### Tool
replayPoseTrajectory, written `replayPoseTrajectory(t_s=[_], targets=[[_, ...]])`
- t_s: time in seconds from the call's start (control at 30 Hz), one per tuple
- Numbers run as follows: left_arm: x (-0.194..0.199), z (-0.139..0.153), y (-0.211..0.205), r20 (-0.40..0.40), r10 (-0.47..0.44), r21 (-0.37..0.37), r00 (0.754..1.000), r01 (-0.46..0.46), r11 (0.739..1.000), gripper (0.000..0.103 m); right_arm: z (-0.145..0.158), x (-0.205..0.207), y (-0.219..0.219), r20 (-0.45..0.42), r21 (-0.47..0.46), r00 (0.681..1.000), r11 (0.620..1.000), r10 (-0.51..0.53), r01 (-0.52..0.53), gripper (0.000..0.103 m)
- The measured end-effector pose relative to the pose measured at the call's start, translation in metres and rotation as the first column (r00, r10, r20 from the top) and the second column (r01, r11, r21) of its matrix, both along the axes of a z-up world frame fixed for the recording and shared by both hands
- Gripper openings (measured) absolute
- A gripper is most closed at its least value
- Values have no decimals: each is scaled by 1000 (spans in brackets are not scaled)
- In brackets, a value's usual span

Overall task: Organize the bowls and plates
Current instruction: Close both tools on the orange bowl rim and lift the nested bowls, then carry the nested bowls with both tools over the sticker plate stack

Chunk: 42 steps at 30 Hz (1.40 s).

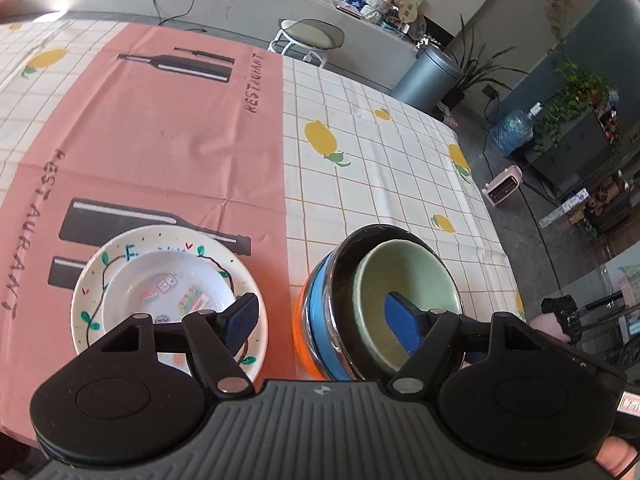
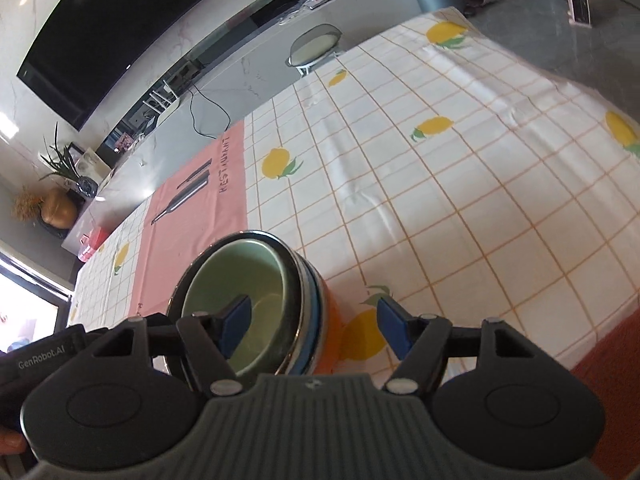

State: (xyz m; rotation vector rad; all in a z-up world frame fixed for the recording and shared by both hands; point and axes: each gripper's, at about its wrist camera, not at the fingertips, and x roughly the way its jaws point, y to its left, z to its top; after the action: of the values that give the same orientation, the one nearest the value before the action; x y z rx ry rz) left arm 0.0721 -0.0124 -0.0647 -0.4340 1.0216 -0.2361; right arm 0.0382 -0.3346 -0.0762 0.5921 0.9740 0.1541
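Observation:
A stack of bowls stands on the tablecloth: a pale green bowl (image 1: 404, 284) nests in a dark steel-rimmed bowl (image 1: 340, 276), above a blue bowl (image 1: 316, 320) and an orange one (image 1: 300, 332). Left of it a small white bowl (image 1: 160, 284) sits on a white painted plate (image 1: 240, 276). My left gripper (image 1: 324, 320) is open and spans the gap between the plate and the stack, right finger over the green bowl. My right gripper (image 2: 314, 328) is open above the same stack (image 2: 256, 292), left finger over the green bowl (image 2: 240, 280), right finger outside the stack.
The table carries a checked lemon cloth (image 1: 380, 152) with a pink "RESTAURANT" mat (image 1: 160, 128). A stool (image 1: 316, 36) and a grey bin (image 1: 430, 76) stand beyond the far edge. The table's right edge (image 1: 480, 184) drops to the floor.

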Motion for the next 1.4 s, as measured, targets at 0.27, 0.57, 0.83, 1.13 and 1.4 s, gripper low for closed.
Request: replayPoseTrajectory(t_s=[0.27,0.57,0.83,1.13,1.4], targets=[[0,-23,6,-43,62,-103,997,-66,992,85,-28,2,0,-26,139,999,990,-30,34,69],[9,-42,2,-142,64,-176,988,-89,980,82,-50,12,0,-77,234,997,972,-14,32,69],[13,-49,-1,-182,59,-211,982,-97,973,64,-55,15,-8,-94,276,995,959,-35,60,56],[13,-45,-8,-182,33,-172,983,-65,983,63,-53,11,-11,-112,279,992,957,-56,86,50],[5,-40,-1,-182,31,-189,983,-66,980,63,-47,7,-7,-109,257,993,963,-52,78,49]])
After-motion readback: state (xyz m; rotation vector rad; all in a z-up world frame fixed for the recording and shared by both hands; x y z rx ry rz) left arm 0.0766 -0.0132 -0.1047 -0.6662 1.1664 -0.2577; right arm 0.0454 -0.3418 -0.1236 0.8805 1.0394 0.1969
